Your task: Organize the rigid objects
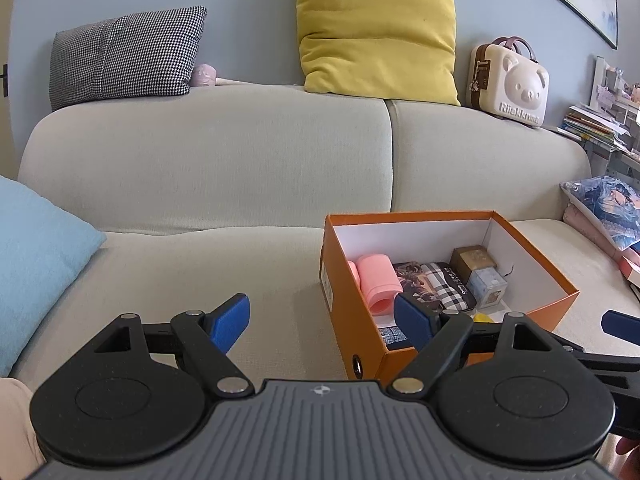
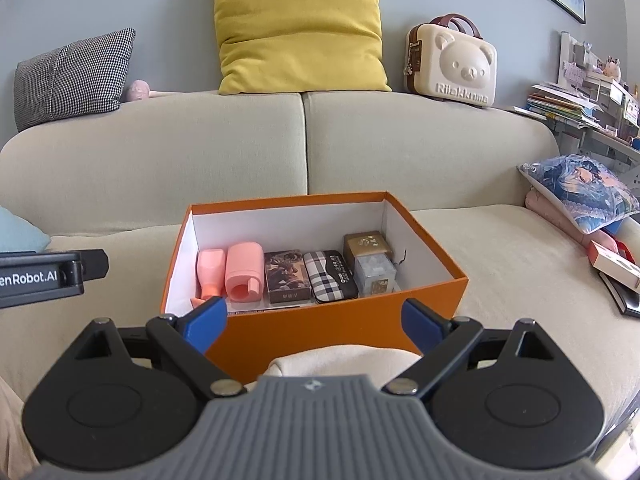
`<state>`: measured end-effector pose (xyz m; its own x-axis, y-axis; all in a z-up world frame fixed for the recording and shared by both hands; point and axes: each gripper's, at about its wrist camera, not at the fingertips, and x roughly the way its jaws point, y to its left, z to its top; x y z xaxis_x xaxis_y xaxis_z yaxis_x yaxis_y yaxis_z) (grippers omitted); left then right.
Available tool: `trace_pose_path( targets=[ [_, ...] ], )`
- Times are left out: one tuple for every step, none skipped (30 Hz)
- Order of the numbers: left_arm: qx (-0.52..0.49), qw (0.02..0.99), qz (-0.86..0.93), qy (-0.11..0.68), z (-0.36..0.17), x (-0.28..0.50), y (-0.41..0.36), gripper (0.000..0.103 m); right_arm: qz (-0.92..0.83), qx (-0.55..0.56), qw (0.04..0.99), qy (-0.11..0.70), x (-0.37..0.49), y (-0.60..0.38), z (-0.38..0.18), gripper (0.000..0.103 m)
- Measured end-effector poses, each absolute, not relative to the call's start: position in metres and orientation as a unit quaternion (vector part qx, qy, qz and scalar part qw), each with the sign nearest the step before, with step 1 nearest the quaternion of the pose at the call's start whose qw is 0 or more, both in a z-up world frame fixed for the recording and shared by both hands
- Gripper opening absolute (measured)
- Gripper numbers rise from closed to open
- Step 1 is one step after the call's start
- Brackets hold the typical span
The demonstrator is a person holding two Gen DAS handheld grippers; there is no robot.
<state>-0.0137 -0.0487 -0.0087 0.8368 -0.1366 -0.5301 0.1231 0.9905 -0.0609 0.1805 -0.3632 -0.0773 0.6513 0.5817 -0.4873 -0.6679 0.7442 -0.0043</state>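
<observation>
An open orange box (image 2: 348, 330) (image 1: 558, 304) sits on the beige sofa seat. Lined up inside are two pink plastic pieces (image 2: 244, 266) (image 1: 378, 280), a dark picture box (image 2: 286, 276), a plaid case (image 2: 330, 276) (image 1: 450, 284), a gold box (image 2: 366, 244) and a pale cube (image 2: 374, 276) (image 1: 486, 286). My right gripper (image 2: 316, 326) is open and empty just in front of the box's near wall. My left gripper (image 1: 322, 322) is open and empty at the box's left near corner. In the right wrist view, part of the left gripper's body (image 2: 48, 276) shows at far left.
The sofa back (image 2: 160, 152) carries a yellow cushion (image 2: 298, 26), a houndstooth cushion (image 2: 72, 76) and a cream bear case (image 2: 456, 64). A blue cushion (image 1: 36, 260) lies left. A printed pillow (image 2: 580, 192), a pink fabric item and books sit at right. A cream cloth (image 2: 340, 362) lies below the right gripper.
</observation>
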Motion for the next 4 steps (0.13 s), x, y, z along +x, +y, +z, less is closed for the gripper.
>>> trace_pose_path(
  targets=[
    [-0.012,0.958,-0.069,0.277,-0.0087,-0.0137,-0.0487,0.096,0.345,-0.091,0.904,0.235,0.1806,-0.3634,-0.0773,0.094],
    [-0.011,0.958,-0.07,0.277,-0.0086,-0.0136,-0.0488,0.096,0.346,-0.091,0.904,0.235,0.1799,-0.3638,-0.0778,0.094],
    [-0.011,0.958,-0.07,0.277,-0.0084,-0.0133,-0.0488,0.096,0.346,-0.091,0.904,0.235,0.1799,-0.364,-0.0778,0.094],
    [-0.011,0.958,-0.07,0.277,-0.0085,-0.0133,-0.0488,0.096,0.347,-0.091,0.904,0.235,0.1803,-0.3641,-0.0779,0.094]
  ],
)
